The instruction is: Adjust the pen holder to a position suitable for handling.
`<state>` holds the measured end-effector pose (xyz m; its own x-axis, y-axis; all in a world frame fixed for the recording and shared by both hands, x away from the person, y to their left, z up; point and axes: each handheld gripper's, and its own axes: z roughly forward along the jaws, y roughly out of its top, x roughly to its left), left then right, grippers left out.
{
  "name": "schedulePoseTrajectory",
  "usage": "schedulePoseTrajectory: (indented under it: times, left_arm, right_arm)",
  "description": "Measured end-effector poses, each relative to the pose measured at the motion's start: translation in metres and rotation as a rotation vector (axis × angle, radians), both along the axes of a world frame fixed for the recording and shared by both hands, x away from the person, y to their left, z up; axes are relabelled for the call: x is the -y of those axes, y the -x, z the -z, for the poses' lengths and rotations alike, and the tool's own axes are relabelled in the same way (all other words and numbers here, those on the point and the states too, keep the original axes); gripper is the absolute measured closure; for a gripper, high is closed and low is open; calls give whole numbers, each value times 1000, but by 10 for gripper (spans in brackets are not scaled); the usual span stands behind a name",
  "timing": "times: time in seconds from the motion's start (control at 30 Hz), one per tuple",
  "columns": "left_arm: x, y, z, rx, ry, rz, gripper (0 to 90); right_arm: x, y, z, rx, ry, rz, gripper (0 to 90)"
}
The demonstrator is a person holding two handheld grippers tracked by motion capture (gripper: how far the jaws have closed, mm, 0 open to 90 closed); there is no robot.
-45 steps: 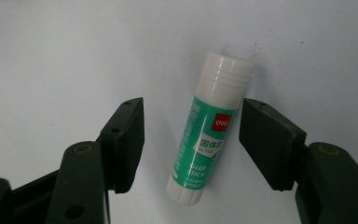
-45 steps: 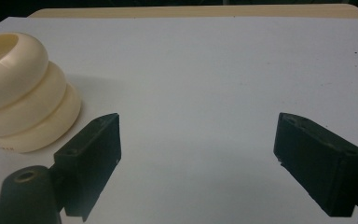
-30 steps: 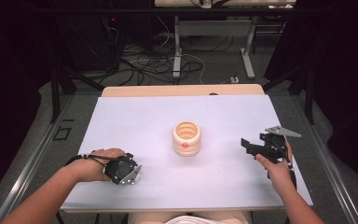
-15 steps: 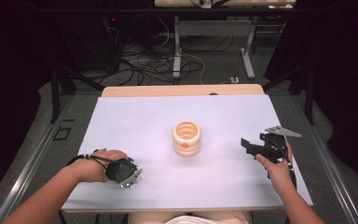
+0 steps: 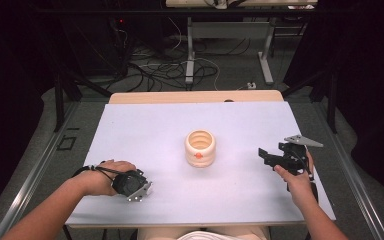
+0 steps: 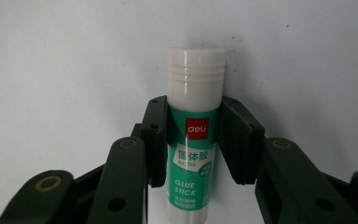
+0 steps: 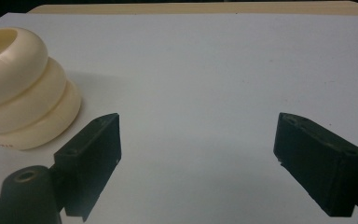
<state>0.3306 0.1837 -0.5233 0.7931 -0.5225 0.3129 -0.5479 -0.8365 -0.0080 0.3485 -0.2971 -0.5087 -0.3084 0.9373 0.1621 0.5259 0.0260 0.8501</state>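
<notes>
Left gripper [image 6: 193,140]: two matte black jaws, each a flat rectangular pad with small recessed screw holes on its face, carried on jointed black links. The links turn on round brass-coloured pivot bushings set behind the pads. In the high view, the left gripper [image 5: 130,184] has a rounded black body with a small grey metal plate at its front and a thin black cable looping back over the hand. Right gripper [image 7: 198,163]: identical black block-shaped pads, a brass-ringed pivot behind the near pad; grey three-cornered plate on top. Forearms bare, no sleeves.
</notes>
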Motion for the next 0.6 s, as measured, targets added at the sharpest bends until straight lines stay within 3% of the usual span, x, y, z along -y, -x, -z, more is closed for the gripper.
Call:
schedulePoseTrajectory:
  times: [0.17,0.2,0.23,0.33,0.6]
  left_arm:
    - [0,0,-5,-10,34,-15,649]
    - [0,-1,-7,3,37,-13,649]
    - [0,-2,-9,-5,47,-20,650]
    - [-1,-4,-15,-22,114,-60,650]
    - [-4,-8,-28,-23,214,-124,650]
  right_arm:
    - [0,0,0,-1,-3,0,146]
    - [0,0,0,-1,-3,0,146]
    - [0,-1,0,17,2,-1,145]
    - [1,0,0,3,1,-2,145]
    - [1,0,-1,4,0,-1,146]
